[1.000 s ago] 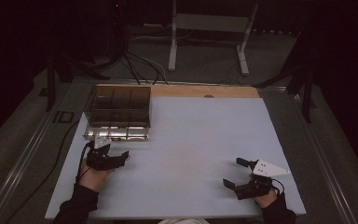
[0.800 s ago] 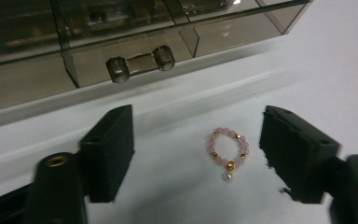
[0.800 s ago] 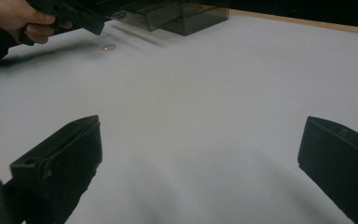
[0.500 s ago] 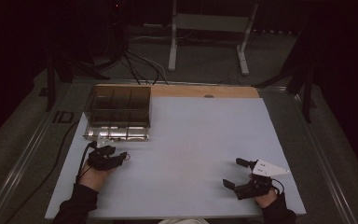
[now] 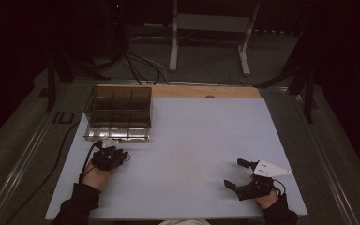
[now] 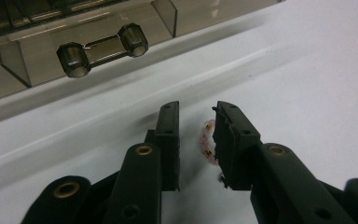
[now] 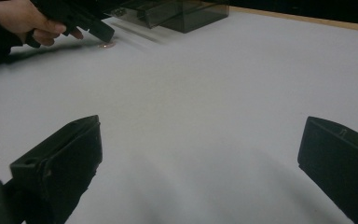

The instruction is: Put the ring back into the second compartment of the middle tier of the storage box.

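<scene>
Pink, beaded and small: a bracelet (image 6: 208,144) lies on the white table (image 5: 201,154), just in front of the smoky clear drawer box (image 5: 118,112) at 11 o'clock. My left gripper (image 6: 196,116) straddles it; the jaws have just been closing, the bracelet between them, a narrow gap remaining, and I cannot see the pads pressing yet. Right gripper (image 5: 241,174) rests at 5 o'clock, jaws wide apart, nothing between. Judgement: early stage, pickup under way. Lifting, opening a drawer by its handle (image 6: 102,49) and stowing all remain.
</scene>
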`<act>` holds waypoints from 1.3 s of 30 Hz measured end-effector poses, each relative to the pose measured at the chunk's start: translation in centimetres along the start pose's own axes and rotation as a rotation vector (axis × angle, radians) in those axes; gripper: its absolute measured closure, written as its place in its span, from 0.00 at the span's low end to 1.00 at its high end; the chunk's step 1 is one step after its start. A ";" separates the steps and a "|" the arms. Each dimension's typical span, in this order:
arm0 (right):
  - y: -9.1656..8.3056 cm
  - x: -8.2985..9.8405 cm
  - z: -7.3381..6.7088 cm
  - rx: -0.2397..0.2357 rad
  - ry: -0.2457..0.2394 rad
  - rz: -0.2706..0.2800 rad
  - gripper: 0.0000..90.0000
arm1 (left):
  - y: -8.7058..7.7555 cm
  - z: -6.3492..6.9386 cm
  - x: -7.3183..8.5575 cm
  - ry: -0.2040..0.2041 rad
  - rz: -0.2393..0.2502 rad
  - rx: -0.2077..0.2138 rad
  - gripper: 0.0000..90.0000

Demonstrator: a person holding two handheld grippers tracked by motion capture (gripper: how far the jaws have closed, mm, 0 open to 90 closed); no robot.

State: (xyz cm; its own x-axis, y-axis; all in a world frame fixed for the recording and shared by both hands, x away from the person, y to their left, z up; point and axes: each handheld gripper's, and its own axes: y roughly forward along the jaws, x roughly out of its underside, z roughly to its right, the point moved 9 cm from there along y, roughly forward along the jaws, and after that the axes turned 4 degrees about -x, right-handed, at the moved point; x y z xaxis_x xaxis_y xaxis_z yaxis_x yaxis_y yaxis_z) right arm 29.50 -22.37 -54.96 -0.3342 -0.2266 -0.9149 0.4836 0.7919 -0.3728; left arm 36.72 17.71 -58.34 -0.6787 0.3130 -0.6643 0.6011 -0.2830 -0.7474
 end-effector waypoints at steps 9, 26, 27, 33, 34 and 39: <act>0.0 0.0 0.1 0.003 0.000 -0.001 0.00 | 0.3 0.1 0.0 0.027 -0.011 -0.007 0.87; 0.0 0.1 0.1 0.007 0.002 -0.004 0.00 | 0.3 0.6 0.1 0.076 -0.017 -0.018 0.99; 0.0 0.0 0.1 0.007 0.003 -0.001 0.00 | 0.3 0.7 0.1 0.077 -0.017 -0.017 0.99; -0.1 0.0 0.1 0.009 0.001 0.000 0.00 | 0.0 0.6 0.0 0.055 0.003 -0.012 1.00; -0.1 0.0 0.1 0.008 0.005 0.002 0.00 | -0.1 0.6 -0.1 0.056 0.004 -0.008 1.00; -0.1 0.0 0.2 0.011 0.002 0.002 0.00 | -0.2 0.9 -0.1 0.069 0.003 -0.005 1.00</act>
State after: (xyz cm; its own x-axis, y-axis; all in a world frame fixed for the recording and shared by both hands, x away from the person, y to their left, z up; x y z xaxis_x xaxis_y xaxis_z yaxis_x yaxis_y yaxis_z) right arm 29.58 -22.55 -54.90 -0.3347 -0.2241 -0.9153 0.4928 0.7863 -0.3727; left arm 36.29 16.90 -58.09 -0.6459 0.3741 -0.6655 0.6054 -0.2801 -0.7450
